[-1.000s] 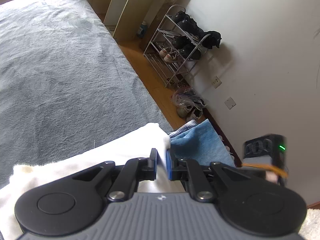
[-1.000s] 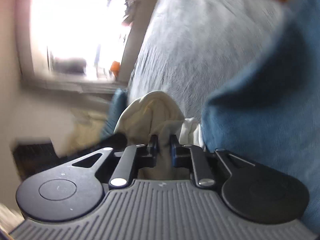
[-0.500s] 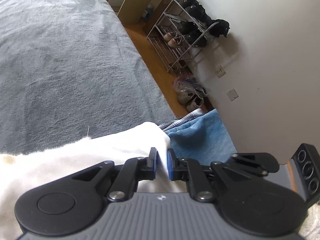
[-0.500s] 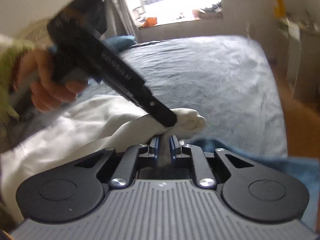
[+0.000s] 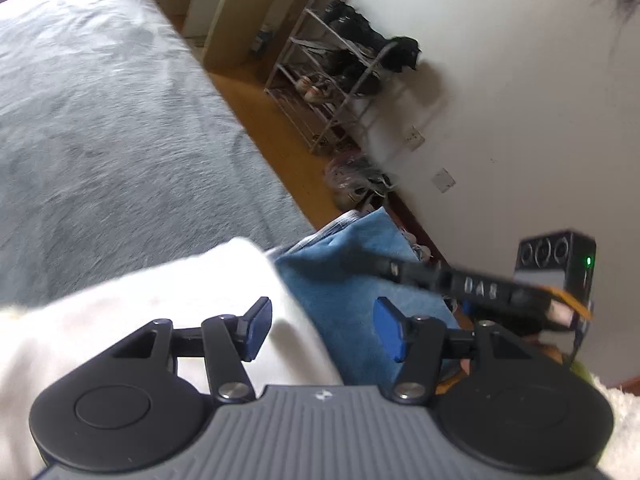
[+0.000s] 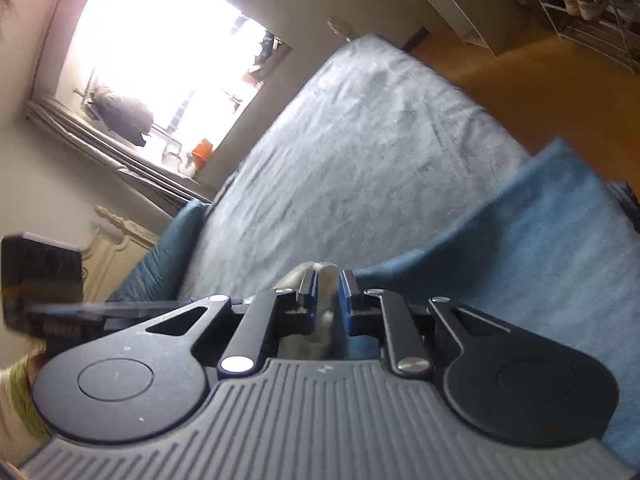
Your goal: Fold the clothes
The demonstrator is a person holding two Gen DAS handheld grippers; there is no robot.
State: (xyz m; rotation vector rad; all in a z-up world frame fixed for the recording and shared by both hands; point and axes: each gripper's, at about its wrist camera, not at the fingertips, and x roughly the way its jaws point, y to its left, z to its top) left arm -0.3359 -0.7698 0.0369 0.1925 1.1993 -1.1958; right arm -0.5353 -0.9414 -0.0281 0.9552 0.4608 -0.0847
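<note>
Left gripper (image 5: 322,330): jaws opening, blue pads apart, white garment (image 5: 132,320) lies under and between them, pads not pressing it. Garment spreads toward 9 o'clock over grey bed (image 5: 112,128). Blue towel (image 5: 344,276) just beside garment edge at 1 o'clock. Right gripper (image 6: 328,292): jaws nearly closed, pinching pale fold of cloth (image 6: 326,276); its body crosses left view at 3 o'clock, blurred. Far off, shoe rack (image 5: 340,84) against wall at 12–1 o'clock. Bright window (image 6: 160,48) at 10 o'clock in right view.

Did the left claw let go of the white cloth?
Yes. The left claw is opening; its blue pads now stand apart over the white cloth, beside the blue towel.
</note>
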